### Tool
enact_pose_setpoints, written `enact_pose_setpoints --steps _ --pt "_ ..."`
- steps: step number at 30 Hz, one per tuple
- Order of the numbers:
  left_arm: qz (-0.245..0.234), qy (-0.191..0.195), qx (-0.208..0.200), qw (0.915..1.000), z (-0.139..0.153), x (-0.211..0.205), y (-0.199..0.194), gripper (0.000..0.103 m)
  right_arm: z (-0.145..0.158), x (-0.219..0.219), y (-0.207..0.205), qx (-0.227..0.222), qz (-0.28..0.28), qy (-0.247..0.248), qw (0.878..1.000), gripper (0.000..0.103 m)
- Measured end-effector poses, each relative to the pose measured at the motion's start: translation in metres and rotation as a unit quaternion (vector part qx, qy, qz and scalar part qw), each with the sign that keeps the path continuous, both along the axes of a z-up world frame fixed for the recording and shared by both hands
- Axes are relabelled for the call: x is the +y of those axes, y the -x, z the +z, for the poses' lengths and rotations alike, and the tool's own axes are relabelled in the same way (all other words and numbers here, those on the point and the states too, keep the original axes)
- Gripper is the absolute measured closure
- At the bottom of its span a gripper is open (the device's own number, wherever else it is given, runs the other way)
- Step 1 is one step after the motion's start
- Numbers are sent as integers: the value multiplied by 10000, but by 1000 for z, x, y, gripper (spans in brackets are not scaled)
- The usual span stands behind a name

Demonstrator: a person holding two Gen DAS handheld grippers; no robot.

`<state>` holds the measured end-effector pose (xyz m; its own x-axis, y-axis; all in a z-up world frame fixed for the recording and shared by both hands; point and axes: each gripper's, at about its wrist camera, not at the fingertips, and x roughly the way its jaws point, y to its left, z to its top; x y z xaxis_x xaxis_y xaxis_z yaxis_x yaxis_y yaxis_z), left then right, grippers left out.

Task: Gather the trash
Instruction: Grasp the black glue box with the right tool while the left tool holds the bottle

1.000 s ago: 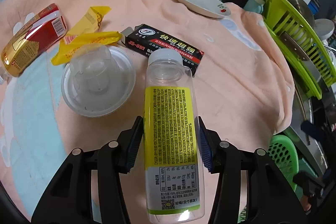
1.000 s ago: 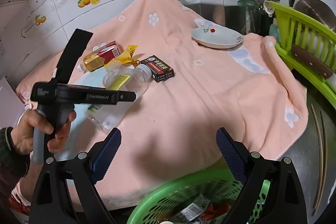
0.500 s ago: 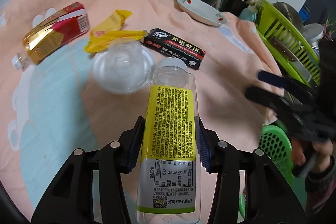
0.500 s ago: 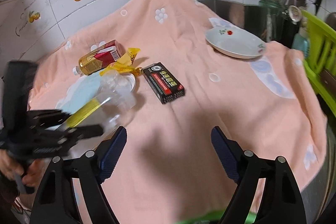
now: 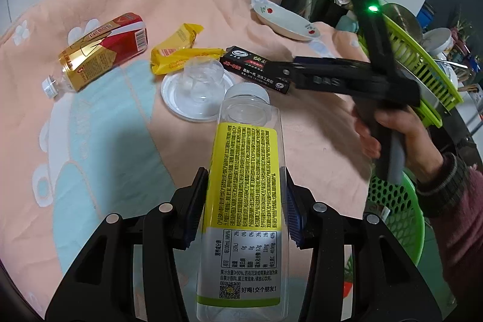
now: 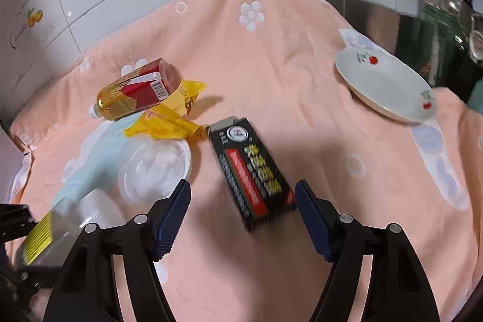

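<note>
My left gripper (image 5: 244, 201) is shut on a clear bottle (image 5: 247, 177) with a yellow label and holds it above the peach towel (image 5: 151, 5). My right gripper (image 6: 241, 192) hovers over a black box (image 6: 250, 171). Its jaws are closing with the box's near end between them, and the pads do not press on it. The left wrist view shows that gripper (image 5: 289, 68) from the side, over the black box (image 5: 256, 71). A red and gold bottle (image 6: 135, 92), a yellow wrapper (image 6: 169, 116) and a clear plastic lid (image 6: 157, 168) lie left of the box.
A green basket (image 5: 395, 216) with trash stands below the towel's right edge. A white plate (image 6: 386, 86) rests at the far right of the towel. A green dish rack (image 5: 422, 59) and knives stand beyond it. Tiled wall and taps are behind.
My right gripper has swung from above the green basket to over the black box and its jaws have narrowed. My left gripper has drawn back and up, still holding the bottle.
</note>
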<state>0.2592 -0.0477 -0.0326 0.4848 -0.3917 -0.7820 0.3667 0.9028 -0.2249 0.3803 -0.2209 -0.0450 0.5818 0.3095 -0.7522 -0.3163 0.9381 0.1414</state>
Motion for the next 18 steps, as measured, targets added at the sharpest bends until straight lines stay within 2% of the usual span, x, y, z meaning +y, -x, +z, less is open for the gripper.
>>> enact_pose_setpoints --steps 7,14,16,18 --pt "-41 47 8 10000 -2 2 3 57 -15 11 -27 72 194 286 9994 34" --pt "-76 75 -3 9999 -2 2 2 57 -29 10 -44 192 244 314 9990 34" --pt "-67 82 -3 9999 -3 2 2 56 -33 10 -46 254 251 318 9989 44" --pt "-59 96 5 9999 -3 2 3 57 -34 10 -45 233 242 411 9986 48"
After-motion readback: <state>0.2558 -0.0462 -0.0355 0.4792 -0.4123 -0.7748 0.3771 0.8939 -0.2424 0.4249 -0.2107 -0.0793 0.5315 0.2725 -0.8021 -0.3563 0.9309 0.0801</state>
